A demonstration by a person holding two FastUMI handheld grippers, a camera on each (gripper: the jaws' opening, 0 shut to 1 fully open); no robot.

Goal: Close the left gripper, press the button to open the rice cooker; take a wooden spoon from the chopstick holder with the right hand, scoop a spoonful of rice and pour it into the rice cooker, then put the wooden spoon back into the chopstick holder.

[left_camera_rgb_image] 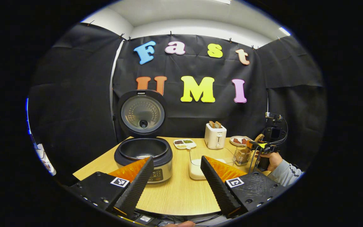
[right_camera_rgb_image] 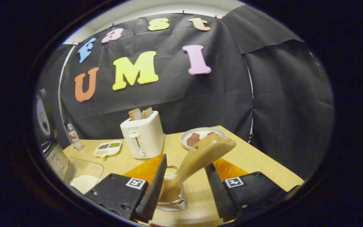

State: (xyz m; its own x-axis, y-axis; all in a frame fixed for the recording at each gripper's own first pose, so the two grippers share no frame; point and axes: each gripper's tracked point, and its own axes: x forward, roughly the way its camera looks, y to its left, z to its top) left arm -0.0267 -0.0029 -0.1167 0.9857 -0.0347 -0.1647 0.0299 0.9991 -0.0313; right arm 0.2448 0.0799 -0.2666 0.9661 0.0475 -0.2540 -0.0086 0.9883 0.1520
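A: Where is the wooden spoon [right_camera_rgb_image: 200, 157] relative to the right gripper [right_camera_rgb_image: 184, 170]?

B: In the right gripper view it stands in the chopstick holder [right_camera_rgb_image: 172, 195], with the bowl end down and the handle leaning up to the right. The handle passes between the 2 fingers [right_camera_rgb_image: 156, 186], but I see a gap on both sides. So this gripper is wide open and holds nothing.

A: And the left gripper [left_camera_rgb_image: 176, 170]?

B: Its 2 fingers are also far apart and nothing is between them. It hangs above the front edge of the table [left_camera_rgb_image: 181, 195], before the rice cooker [left_camera_rgb_image: 143, 156].

A: What is the state of the rice cooker?

B: Its lid [left_camera_rgb_image: 142, 113] stands upright and open, and the inner pot is dark. Just right of the rice cooker is a clear container of rice [left_camera_rgb_image: 200, 165]. Further right of it is the chopstick holder, and there a hand [left_camera_rgb_image: 273, 159] holds the right gripper.

A: What is behind?

B: Right of the rice cooker and behind it, a small divided dish [left_camera_rgb_image: 184, 143], a white toaster [left_camera_rgb_image: 215, 135] with 2 slices of bread, and a plate [left_camera_rgb_image: 239, 140] with some reddish pieces.
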